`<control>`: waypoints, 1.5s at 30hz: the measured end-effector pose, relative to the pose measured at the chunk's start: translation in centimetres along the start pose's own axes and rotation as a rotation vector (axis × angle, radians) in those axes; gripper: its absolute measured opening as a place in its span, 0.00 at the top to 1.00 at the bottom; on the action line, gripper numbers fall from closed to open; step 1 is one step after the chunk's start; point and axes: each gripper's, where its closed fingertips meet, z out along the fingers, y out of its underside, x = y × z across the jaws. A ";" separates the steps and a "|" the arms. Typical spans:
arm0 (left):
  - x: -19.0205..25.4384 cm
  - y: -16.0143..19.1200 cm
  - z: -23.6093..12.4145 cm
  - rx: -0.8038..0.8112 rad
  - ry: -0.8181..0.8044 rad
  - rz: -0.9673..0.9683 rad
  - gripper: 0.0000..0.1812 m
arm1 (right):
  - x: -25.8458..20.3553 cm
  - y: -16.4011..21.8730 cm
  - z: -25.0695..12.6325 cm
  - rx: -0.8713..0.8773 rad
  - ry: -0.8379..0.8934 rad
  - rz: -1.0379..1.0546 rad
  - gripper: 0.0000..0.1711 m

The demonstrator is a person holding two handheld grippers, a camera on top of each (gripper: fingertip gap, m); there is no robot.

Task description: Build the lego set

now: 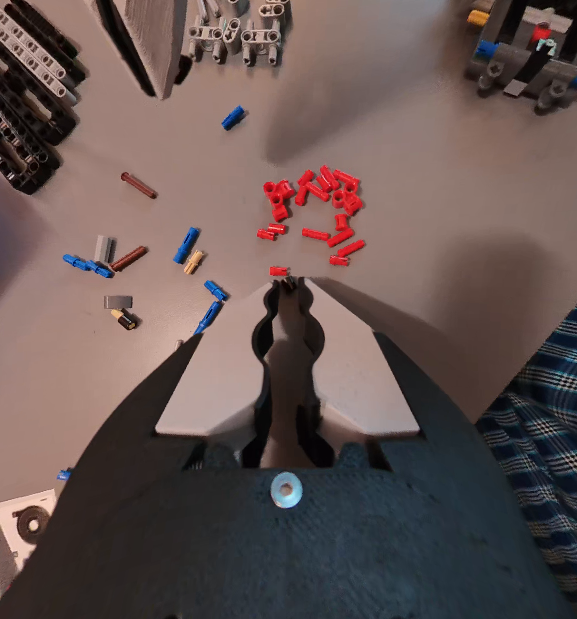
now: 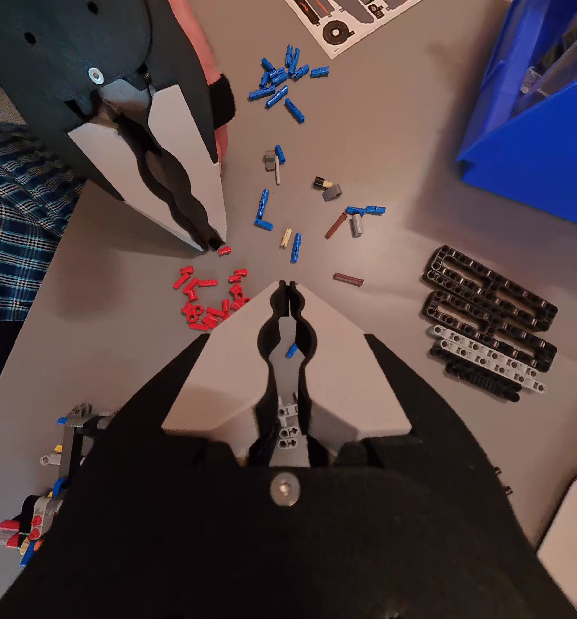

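My left gripper [image 1: 287, 282] is low over the grey table [image 1: 414, 160], its tips closed on a small black pin [image 1: 289, 281]. It also shows in the right wrist view [image 2: 214, 243], upper left. A single red pin [image 1: 278, 270] lies just beyond its tips, also visible from the right wrist [image 2: 224, 250]. A pile of red pins [image 1: 317, 201] lies farther on. My right gripper [image 2: 287, 284] is shut and holds nothing, hovering between the red pile [image 2: 210, 301] and scattered blue pins [image 2: 295, 248]. The partly built model [image 1: 528, 57] stands at the far right.
Black frames and grey beams [image 2: 488, 318] lie at the right. A blue bin [image 2: 531, 150] and a sticker sheet [image 2: 347, 20] lie far off, with a heap of blue pins [image 2: 280, 80]. Brown axles [image 1: 138, 185], grey connectors [image 1: 240, 37]. A plaid-clothed person [image 1: 548, 435] sits at the table edge. Across from one pair of fingers to the other is roughly 10 cm. Left tips and right tips are each some 15 cm from the partly built model [image 1: 528, 57]. It is also in sight in the right wrist view [image 2: 97, 425].
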 end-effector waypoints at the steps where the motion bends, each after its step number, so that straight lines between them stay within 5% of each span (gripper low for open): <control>1: -0.2 0.0 0.1 -0.002 -0.016 -0.009 0.97 | 0.0 0.1 -0.2 0.003 0.001 0.001 1.00; 14: -0.7 -1.5 -1.0 0.042 -0.032 -0.017 0.97 | 0.0 1.4 -4.0 0.034 0.058 0.022 1.00; 25: 0.2 -14.1 -0.7 0.198 0.058 0.197 0.97 | -0.8 10.8 -15.6 0.037 0.275 0.253 1.00; 33: 5.5 -26.0 6.3 0.245 0.232 0.392 0.97 | -0.8 24.9 -23.2 -0.119 0.463 0.551 1.00; 38: 7.5 -30.7 12.7 0.199 0.339 0.360 0.97 | -1.3 29.1 -21.3 -0.186 0.405 0.689 1.00; 45: 8.5 -32.4 18.1 0.151 0.342 0.373 0.97 | -0.6 31.2 -19.4 -0.251 0.361 0.763 0.98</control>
